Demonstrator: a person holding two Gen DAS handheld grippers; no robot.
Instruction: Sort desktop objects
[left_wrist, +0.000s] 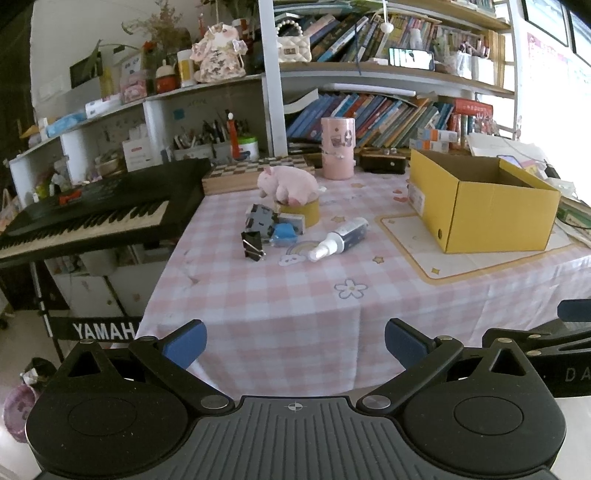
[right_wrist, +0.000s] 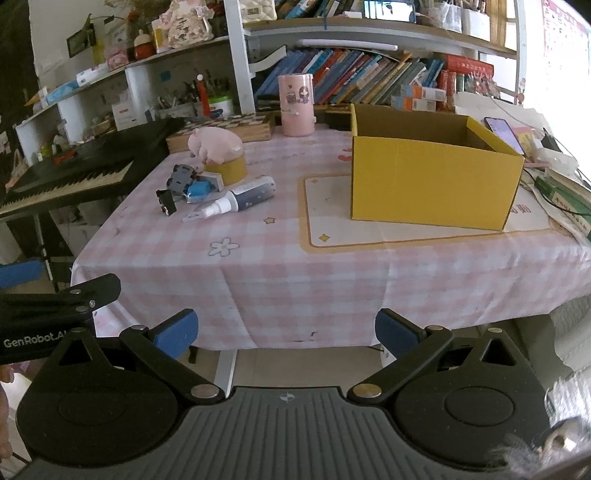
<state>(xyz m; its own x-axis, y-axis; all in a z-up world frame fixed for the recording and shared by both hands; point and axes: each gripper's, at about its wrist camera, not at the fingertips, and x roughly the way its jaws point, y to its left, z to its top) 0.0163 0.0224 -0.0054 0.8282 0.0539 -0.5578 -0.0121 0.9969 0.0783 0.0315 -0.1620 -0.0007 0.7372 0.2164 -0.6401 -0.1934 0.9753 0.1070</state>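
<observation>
A cluster of small objects lies on the pink checked tablecloth (left_wrist: 280, 295): a pink plush pig (left_wrist: 288, 182) on a yellow tape roll (left_wrist: 304, 212), a grey toy (left_wrist: 260, 218), a blue object (left_wrist: 284, 233), a black binder clip (left_wrist: 253, 243) and a spray bottle (left_wrist: 341, 238). An open yellow cardboard box (left_wrist: 484, 206) stands to their right. The same pig (right_wrist: 216, 144), bottle (right_wrist: 245, 197) and box (right_wrist: 432, 177) show in the right wrist view. My left gripper (left_wrist: 295, 341) and right gripper (right_wrist: 286, 330) are open and empty, off the table's near edge.
A black keyboard (left_wrist: 92, 218) stands left of the table. A pink cylinder (left_wrist: 338, 147) and a checkered wooden box (left_wrist: 255, 171) sit at the back, before shelves of books. A phone (right_wrist: 504, 133) and cables lie right of the yellow box.
</observation>
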